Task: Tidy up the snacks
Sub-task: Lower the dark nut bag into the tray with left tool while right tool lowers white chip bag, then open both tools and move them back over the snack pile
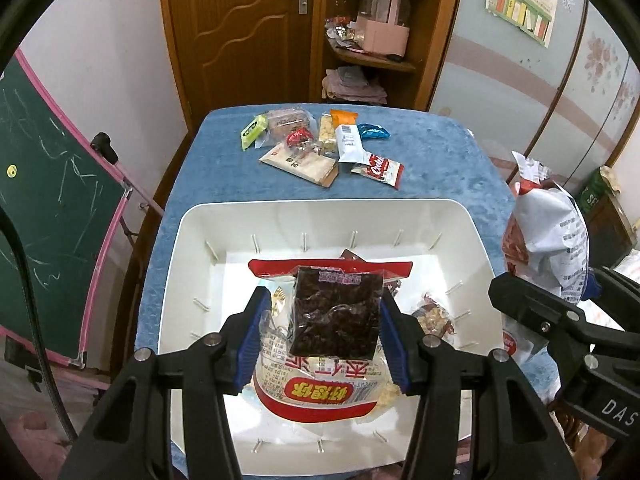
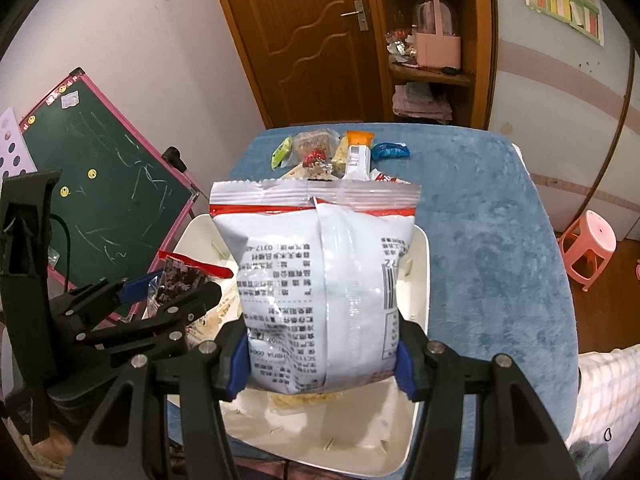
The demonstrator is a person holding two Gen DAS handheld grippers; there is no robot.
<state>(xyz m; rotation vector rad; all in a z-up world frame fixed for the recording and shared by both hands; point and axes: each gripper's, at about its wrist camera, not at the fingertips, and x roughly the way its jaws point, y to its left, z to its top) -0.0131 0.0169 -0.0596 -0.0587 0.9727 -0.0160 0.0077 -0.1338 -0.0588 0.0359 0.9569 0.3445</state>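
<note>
My left gripper [image 1: 323,300] is shut on a small clear packet of dark snack [image 1: 336,312] and holds it just above the white bin [image 1: 328,216]. Under it in the bin lie a red-and-white bag [image 1: 320,394] and a small nut packet [image 1: 434,316]. My right gripper [image 2: 322,350] is shut on the lower end of a big white bag with red trim [image 2: 320,264], upright over the bin's right half [image 2: 420,292]. In the right wrist view the left gripper [image 2: 176,286] shows at the left with its dark packet [image 2: 180,276].
A pile of several small snacks [image 1: 320,144] lies at the far end of the blue table [image 1: 440,160]. A green chalkboard [image 1: 48,184] leans at the left. A pink stool [image 2: 588,244] stands on the floor to the right. A wooden door and shelf stand behind.
</note>
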